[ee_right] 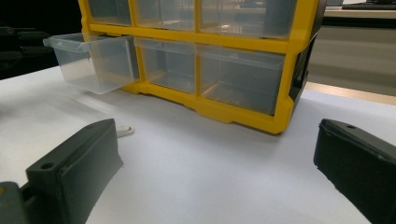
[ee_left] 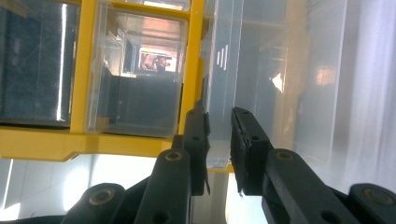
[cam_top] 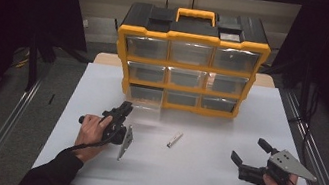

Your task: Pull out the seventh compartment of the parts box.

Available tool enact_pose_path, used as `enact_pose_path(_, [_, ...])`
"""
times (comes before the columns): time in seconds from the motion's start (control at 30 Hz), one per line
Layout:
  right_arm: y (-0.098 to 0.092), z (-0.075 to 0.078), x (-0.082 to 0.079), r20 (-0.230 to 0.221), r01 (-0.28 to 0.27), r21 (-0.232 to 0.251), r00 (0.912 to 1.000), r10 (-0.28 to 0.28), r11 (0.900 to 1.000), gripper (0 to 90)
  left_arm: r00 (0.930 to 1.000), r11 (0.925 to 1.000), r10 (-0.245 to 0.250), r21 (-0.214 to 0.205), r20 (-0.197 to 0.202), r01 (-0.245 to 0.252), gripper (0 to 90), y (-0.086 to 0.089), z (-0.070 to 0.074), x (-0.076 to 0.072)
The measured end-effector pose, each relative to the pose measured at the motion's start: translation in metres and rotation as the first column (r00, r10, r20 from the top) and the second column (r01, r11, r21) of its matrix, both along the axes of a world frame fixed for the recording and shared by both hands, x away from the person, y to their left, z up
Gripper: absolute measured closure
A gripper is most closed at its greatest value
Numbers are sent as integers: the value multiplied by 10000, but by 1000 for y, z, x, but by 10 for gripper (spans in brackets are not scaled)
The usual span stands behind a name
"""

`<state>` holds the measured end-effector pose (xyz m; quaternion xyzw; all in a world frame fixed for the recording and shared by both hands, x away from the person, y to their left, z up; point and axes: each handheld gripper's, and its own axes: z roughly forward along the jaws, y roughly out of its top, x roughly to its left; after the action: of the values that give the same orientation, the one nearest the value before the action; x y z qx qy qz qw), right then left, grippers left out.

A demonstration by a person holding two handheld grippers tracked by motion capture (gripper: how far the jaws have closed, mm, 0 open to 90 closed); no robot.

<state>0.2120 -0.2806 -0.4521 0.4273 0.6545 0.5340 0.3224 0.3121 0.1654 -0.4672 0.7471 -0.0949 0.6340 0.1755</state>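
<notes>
Gripping the pulled-out clear drawer (ee_right: 91, 63) of the yellow organizer (cam_top: 194, 39) — apparently by its front lip — the left gripper (ee_left: 219, 140) is clenched; the right gripper (cam_top: 249, 152) rests released on the bench (cam_top: 208, 181).

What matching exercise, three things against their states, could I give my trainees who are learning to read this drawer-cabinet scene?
Things:
1. clear plastic bottom-left drawer of the yellow and black drawer cabinet
2. small pale oblong part
3. right gripper

States:
A. lying loose on the white table between the two hands
B. held above the table, fingers wide apart, nothing between them
C. pulled partly out, its front lip clamped by the left gripper

Pairs: 1-C, 2-A, 3-B
</notes>
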Motion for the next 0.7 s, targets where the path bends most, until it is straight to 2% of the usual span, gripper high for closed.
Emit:
enact_pose_path(0.1, [0,0,0,-8,-4,-42,10000,4,10000,0,9999,9999,-20,-148,-102,18,773,0,-1,0])
enact_pose_path(0.17, [0,0,0,0,-24,-45,10000,24,10000,0,10000,10000,-82,54,-18,82,773,0,0,0])
enact_pose_path(0.2, [0,0,0,3,-18,-11,10000,18,10000,0,9997,9995,-187,-249,-146,183,772,-1,-3,1])
enact_pose_path(0.23, [0,0,0,17,-10,-18,10000,10,10000,0,9999,9999,-125,64,-23,125,772,-1,-1,0])
enact_pose_path(0.27, [0,0,0,-3,-7,-23,10000,7,10000,0,10000,9997,-42,253,-61,43,772,0,0,-2])
enact_pose_path(0.3, [0,0,0,-11,-6,-42,10000,6,10000,0,9997,9997,-236,51,-58,236,771,-1,-2,-2])
enact_pose_path(0.33, [0,0,0,-11,-6,-42,10000,6,10000,0,9993,9996,-258,-77,-253,256,771,-1,-3,-2])
enact_pose_path(0.43, [0,0,1,-11,-15,-39,10000,15,10000,0,9999,9995,-149,293,-16,149,769,0,-2,-3])
enact_pose_path(0.47, [0,0,1,-11,-15,-39,10000,15,10000,0,9998,9998,-159,91,-113,160,769,-1,-3,-3])
enact_pose_path(0.5, [0,0,1,-18,-14,-53,10000,14,10000,0,9998,9998,-117,179,-139,119,767,-1,-3,-3])
enact_pose_path(0.53, [0,0,0,-9,-17,-58,10000,17,10000,0,9992,9992,-399,-22,-60,398,766,-2,-5,-1])
enact_pose_path(0.6, [0,0,0,-12,-14,-41,10000,14,10000,0,9996,9997,-234,91,-131,235,765,-1,-4,-2])
enact_pose_path(0.63, [0,0,1,-13,-13,-37,10000,13,10000,0,9993,9993,-346,-133,-160,344,764,-1,-5,-1])
enact_pose_path(0.67, [0,0,1,-13,-13,-37,10000,13,10000,0,9993,9993,-346,-133,-160,344,764,-1,-5,-1])
enact_pose_path(0.7, [0,0,1,-19,-15,-41,10000,15,10000,0,9989,9989,-360,-325,-290,351,763,-2,-6,-2])
